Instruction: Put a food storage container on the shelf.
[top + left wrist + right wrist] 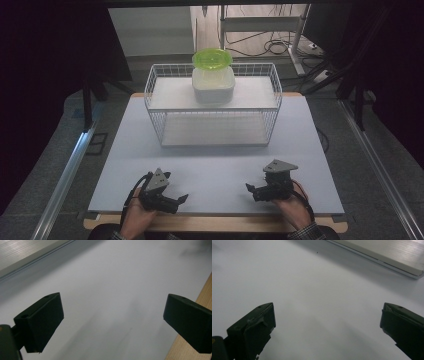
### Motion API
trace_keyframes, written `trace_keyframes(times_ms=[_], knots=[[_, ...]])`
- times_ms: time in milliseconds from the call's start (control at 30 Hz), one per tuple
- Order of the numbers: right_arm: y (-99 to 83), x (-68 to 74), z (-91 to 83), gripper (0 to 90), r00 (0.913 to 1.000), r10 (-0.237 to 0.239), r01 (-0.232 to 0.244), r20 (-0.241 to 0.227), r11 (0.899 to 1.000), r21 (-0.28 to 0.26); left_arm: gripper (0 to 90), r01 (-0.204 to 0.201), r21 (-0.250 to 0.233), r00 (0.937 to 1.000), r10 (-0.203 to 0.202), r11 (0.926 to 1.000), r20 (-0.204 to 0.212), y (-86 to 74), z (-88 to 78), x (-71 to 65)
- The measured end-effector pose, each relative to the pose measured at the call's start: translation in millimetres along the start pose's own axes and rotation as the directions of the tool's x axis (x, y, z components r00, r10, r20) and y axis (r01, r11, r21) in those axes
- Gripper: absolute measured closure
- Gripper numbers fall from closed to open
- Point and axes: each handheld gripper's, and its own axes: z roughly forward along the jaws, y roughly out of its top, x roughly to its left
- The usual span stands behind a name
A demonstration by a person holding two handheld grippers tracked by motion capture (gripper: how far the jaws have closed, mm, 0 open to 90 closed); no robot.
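A white wire basket rack (213, 102) stands at the far middle of the pale table (215, 165). On its upper shelf sits a translucent white container (213, 84) with a lime green lid or bowl (212, 58) resting on top. My left gripper (180, 200) lies near the table's front edge at the left, held by a hand, jaws wide apart and empty (112, 322). At the front right my right gripper (251, 190) points left, also open with nothing between its jaws (327, 325).
A wooden strip (215, 223) runs under the table's front edge. Metal rails (65, 175) flank the table on both sides. Cables and a frame (265, 35) lie on the floor behind the rack. Bare table lies between the grippers and the rack.
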Motion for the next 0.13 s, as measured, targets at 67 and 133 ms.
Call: trace_keyframes(times_ms=[67,133], knots=[[0.0,0.4,0.4,0.2,1.0000,-0.004,0.004,0.003,1.000,0.004,2.4,0.001,0.000,1.0000,-0.001,1.0000,0.000,0.0,0.0,0.3],[0.3,0.5,0.5,0.2,0.9999,-0.011,0.011,0.005,1.000,0.001,2.4,0.002,0.000,1.0000,-0.002,1.0000,-0.001,0.2,0.1,0.6]])
